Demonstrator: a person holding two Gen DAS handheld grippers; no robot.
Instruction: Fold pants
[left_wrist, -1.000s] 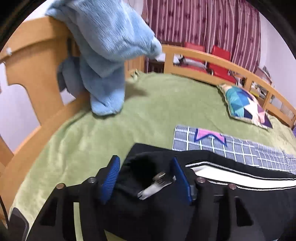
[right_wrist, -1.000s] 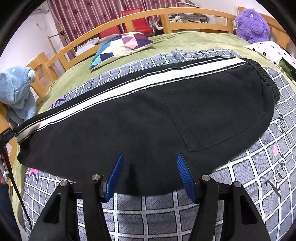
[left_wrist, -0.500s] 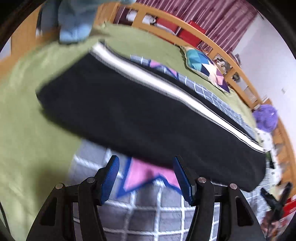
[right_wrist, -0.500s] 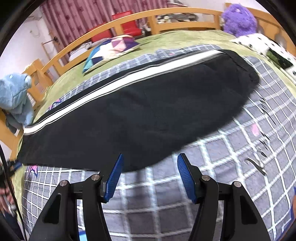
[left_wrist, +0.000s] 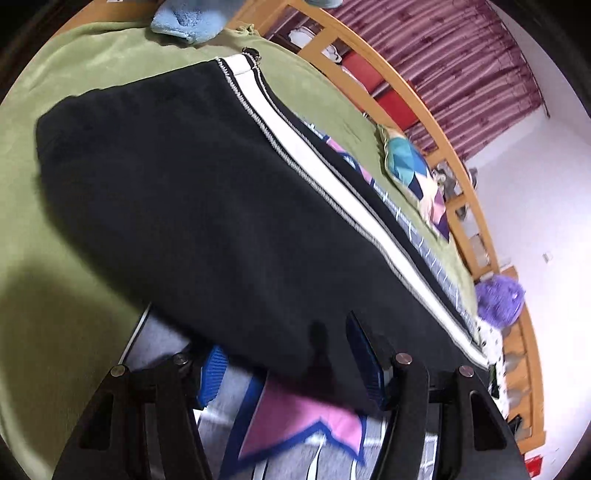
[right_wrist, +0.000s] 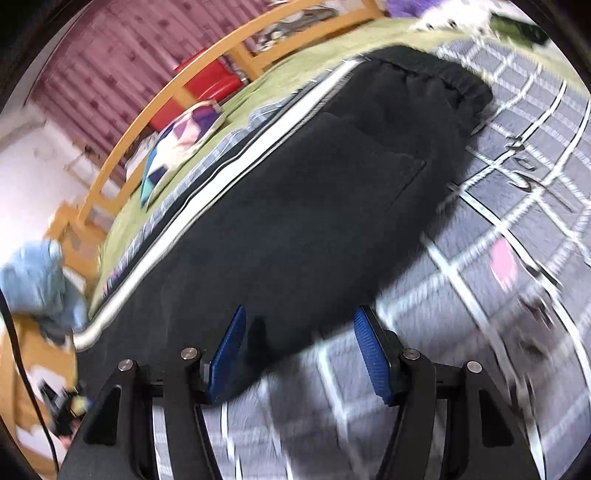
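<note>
The black pants (left_wrist: 207, 206) with a white side stripe (left_wrist: 332, 173) lie flat and lengthwise on the bed, legs stacked one on the other. They also show in the right wrist view (right_wrist: 314, 206), waistband at the far right and a back pocket facing up. My left gripper (left_wrist: 288, 358) is open and empty at the near edge of the leg, its jaws astride the fabric's edge. My right gripper (right_wrist: 299, 350) is open and empty at the near edge of the pants, mid-length. The right wrist view is motion-blurred.
A grey checked blanket (right_wrist: 498, 258) with a pink star (left_wrist: 303, 424) lies under the pants on a green bedspread (left_wrist: 55, 258). A patterned cushion (left_wrist: 413, 173), purple plush (left_wrist: 498, 295), blue plush (right_wrist: 33, 284) and wooden bed rails (left_wrist: 417, 96) surround the bed.
My left gripper let go of the pants' leg end and swung round to the near edge. My right gripper tilted and slid left along the near edge, staying open.
</note>
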